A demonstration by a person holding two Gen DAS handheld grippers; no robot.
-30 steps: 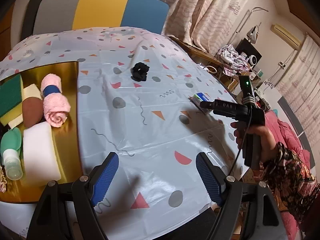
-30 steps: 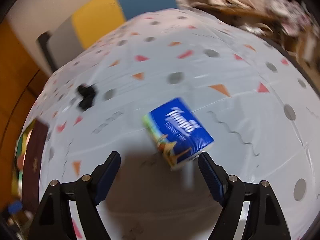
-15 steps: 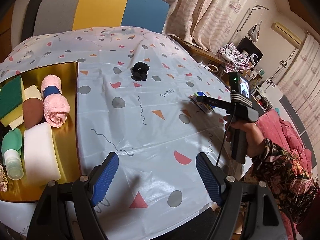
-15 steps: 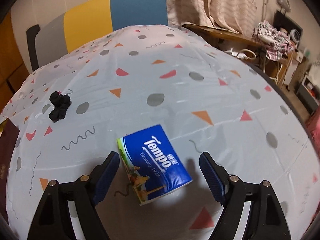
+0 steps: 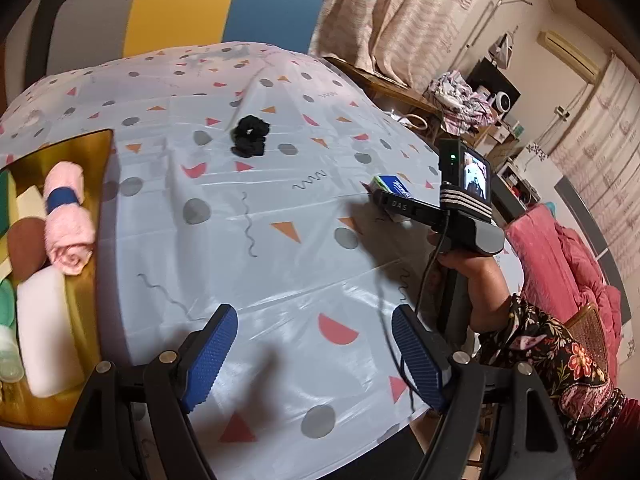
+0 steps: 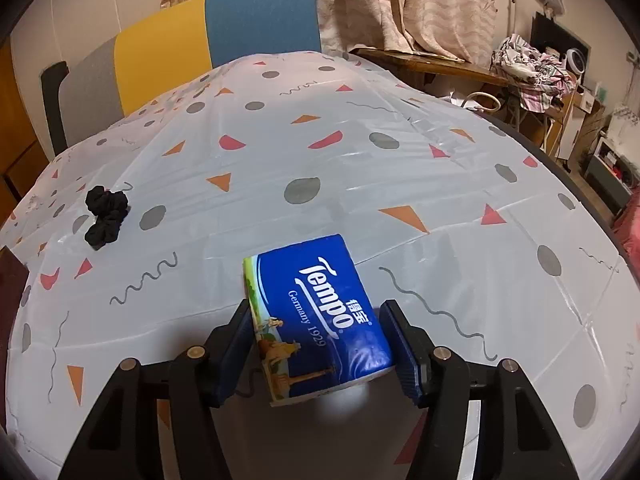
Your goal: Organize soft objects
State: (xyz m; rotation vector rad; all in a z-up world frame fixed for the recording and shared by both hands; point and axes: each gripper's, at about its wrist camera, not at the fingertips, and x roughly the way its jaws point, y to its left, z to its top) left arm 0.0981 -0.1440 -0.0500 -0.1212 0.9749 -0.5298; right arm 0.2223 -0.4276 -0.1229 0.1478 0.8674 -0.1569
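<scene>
From the left wrist view, the left gripper (image 5: 312,354) hangs above the near edge of the tabletop (image 5: 280,264) with its blue pads spread wide and nothing between them. A gold tray (image 5: 86,300) lies along the left edge of the tabletop and holds a rolled pink towel (image 5: 68,226) with a blue band, a white block (image 5: 44,332) nearer the camera, a brown pad (image 5: 26,250) touching the towel, and yellow and green pieces at the far left that are partly cut off by the frame. A black scrunchie (image 5: 249,141) lies on the cloth toward the far side, well apart from the tray. Near the right edge the right gripper (image 5: 394,206) reaches over the tissue pack (image 5: 394,185), held by a hand (image 5: 476,270) in a floral sleeve; from here I cannot tell how its fingers stand. A striped chair (image 5: 180,12) stands behind the far edge. From the right wrist view, the right gripper (image 6: 318,344) has the tissue pack (image 6: 320,316) between its two pads; the left pad touches the pack's side, the right pad sits just at its corner, and the pack lies skewed on the tabletop (image 6: 320,160), so the fingers are drawn in around it though a firm pinch is not clear. The scrunchie (image 6: 105,216) lies toward the left edge, well apart from the pack. The chair (image 6: 208,40) shows past the far edge.
</scene>
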